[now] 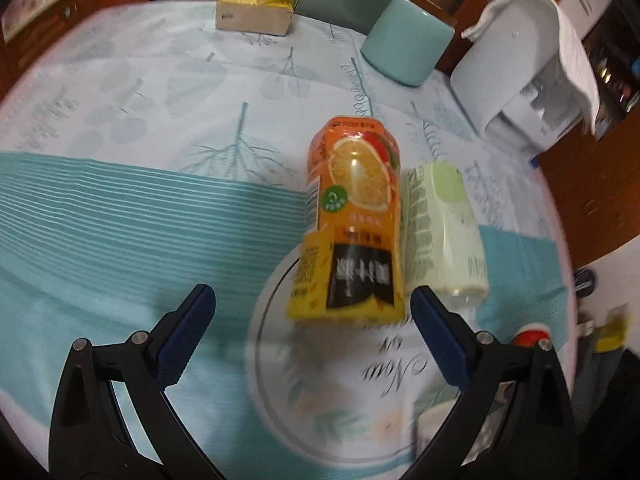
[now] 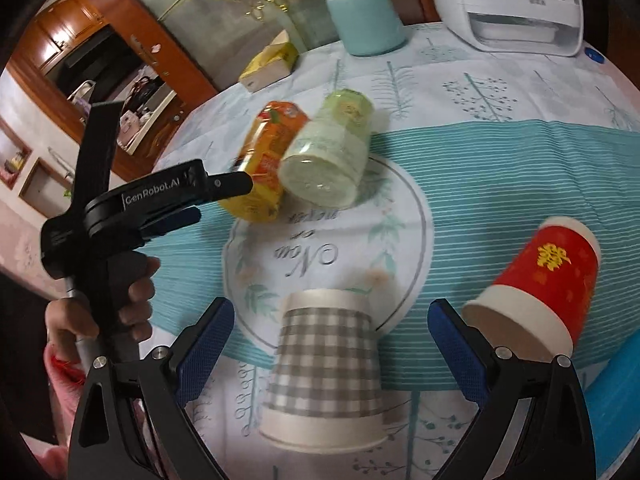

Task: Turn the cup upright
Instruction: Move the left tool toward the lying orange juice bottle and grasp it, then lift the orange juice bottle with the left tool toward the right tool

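Grey-and-white checked paper cup (image 2: 326,376) lies tipped on the tablecloth (image 2: 500,184), lower centre of the right wrist view, rim toward the camera.

Left of frame in that view, the left gripper (image 2: 224,196) hangs beside the orange bottle (image 2: 268,160), its fingers hard to judge here; the left wrist view shows them spread wide and empty. The pale green bottle (image 2: 332,156) touches the orange one. The right gripper (image 2: 332,320) brackets the checked cup, fingers wide, not touching it. A red paper cup (image 2: 548,280) lies tilted at right.

"GenRobot.AI" on the left tool (image 2: 216,196); "Now" on the tablecloth (image 2: 500,184).
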A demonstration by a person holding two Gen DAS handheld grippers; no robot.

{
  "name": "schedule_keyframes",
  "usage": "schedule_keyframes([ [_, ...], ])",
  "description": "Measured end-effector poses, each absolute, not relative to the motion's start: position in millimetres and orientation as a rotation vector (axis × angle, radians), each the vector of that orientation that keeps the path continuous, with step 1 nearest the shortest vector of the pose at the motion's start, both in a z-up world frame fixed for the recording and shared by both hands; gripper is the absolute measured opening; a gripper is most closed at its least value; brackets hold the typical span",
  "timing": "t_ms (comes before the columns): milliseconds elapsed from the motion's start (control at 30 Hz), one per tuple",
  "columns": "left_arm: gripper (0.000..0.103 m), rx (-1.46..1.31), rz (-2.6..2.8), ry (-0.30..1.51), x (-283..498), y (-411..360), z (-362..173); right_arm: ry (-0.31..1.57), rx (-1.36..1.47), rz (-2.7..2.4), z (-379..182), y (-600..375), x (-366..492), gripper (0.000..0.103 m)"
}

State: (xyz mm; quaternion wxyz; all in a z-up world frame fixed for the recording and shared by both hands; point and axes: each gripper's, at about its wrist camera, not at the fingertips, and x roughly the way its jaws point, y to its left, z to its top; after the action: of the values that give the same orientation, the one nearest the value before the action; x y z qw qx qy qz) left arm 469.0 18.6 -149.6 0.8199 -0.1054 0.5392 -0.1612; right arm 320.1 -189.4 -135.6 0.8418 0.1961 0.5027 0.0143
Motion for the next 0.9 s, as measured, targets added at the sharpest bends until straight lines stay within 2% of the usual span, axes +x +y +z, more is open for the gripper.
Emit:
schedule_keyframes([
  [267, 0.097, -0.351, -0.412, 1.114, 484, 24, -169, 1.068, 0.429, 0.016, -149, -194, 318, 0.099],
  [367, 0.081, -0.342, -0.425, 1.101, 486, 22, -171, 1.082, 0.433, 0.025, -155, -195, 319, 0.099],
  [400, 0.064, -0.353, -0.454, 1.114, 483, 24, -170, 1.088, 0.435, 0.028, -157, -194, 319, 0.099],
  [433, 0.060, -0.356, -0.463, 1.122, 483, 23, -170, 1.093, 0.436, 0.028, -159, -193, 318, 0.099],
  [900, 0.053, -0.241, -0.381, 0.975, 423, 63, -144, 1.069, 0.436, 0.023, -146, -185, 302, 0.099],
])
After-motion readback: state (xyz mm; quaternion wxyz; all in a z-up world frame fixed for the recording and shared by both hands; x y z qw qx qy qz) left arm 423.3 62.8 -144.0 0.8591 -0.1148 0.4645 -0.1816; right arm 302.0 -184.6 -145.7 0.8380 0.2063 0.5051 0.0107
